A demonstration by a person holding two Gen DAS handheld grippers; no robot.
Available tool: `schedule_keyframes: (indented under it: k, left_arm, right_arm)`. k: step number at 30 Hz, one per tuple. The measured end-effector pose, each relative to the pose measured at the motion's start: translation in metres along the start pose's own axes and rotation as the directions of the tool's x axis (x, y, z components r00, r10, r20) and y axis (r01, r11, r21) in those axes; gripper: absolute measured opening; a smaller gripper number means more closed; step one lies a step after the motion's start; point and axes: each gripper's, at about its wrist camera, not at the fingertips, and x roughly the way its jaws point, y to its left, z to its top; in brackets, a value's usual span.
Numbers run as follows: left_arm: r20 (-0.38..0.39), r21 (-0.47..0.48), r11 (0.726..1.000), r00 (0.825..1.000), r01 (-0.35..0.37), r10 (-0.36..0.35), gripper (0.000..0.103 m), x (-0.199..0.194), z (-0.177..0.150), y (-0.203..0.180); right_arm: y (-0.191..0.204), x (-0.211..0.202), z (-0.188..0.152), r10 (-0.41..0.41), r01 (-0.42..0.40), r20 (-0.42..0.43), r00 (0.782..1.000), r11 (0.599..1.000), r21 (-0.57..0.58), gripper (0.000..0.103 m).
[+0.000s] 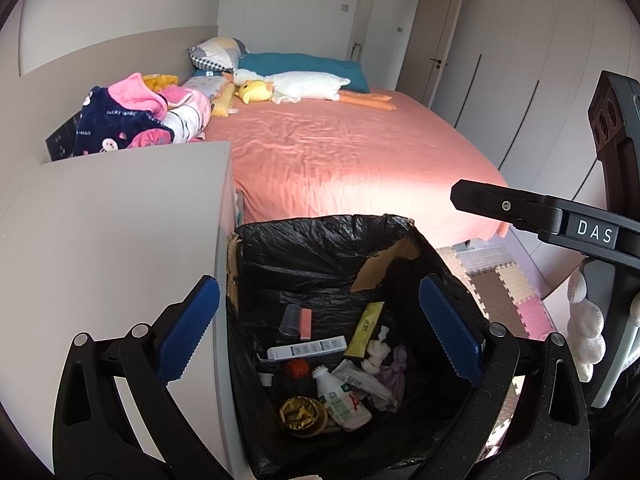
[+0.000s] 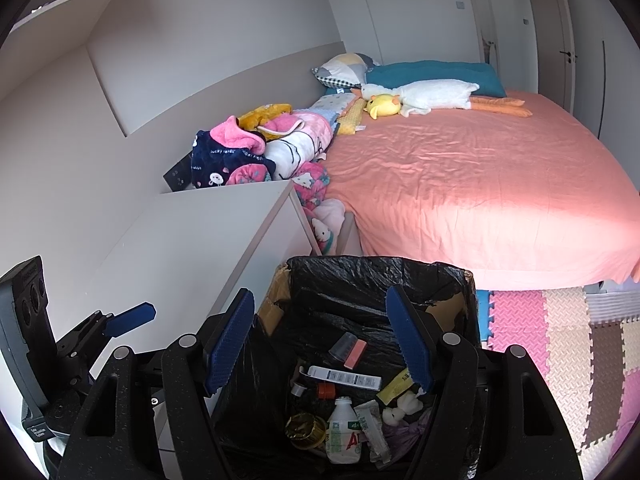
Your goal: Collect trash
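Note:
A cardboard bin lined with a black bag (image 1: pixel 320 240) (image 2: pixel 376 276) stands on the floor between a white cabinet and the bed. Inside lie several pieces of trash: a white bottle (image 1: pixel 342 400) (image 2: pixel 343 432), a long white box (image 1: pixel 306 347) (image 2: pixel 345 377), a yellow sachet (image 1: pixel 365 328), a gold wrapper (image 1: pixel 301 416) (image 2: pixel 305 432), a clear cup (image 1: pixel 291 319) and tissues (image 1: pixel 376 354). My left gripper (image 1: pixel 320 332) is open and empty above the bin. My right gripper (image 2: pixel 320 344) is open and empty above the bin too. The right gripper also shows at the right of the left wrist view (image 1: pixel 532 208).
A white cabinet (image 1: pixel 112 240) (image 2: pixel 192 240) stands left of the bin. A bed with a pink sheet (image 1: pixel 340 148) (image 2: pixel 480 176) lies beyond, with plush toys, pillows and a heap of clothes (image 1: pixel 136 116) (image 2: pixel 248 152). Foam mats (image 2: pixel 560 340) cover the floor at the right.

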Motion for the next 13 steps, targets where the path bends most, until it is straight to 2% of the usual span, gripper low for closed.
schedule_keyframes:
  k: [13]
  left_arm:
    - [-0.022,-0.033,0.999,1.000,-0.008,0.007,0.096,0.0027,0.0012,0.0057]
  right_arm:
    - [-0.0016,0.0005,0.0005,-0.002,0.002,-0.002,1.000,1.000,0.001,0.069]
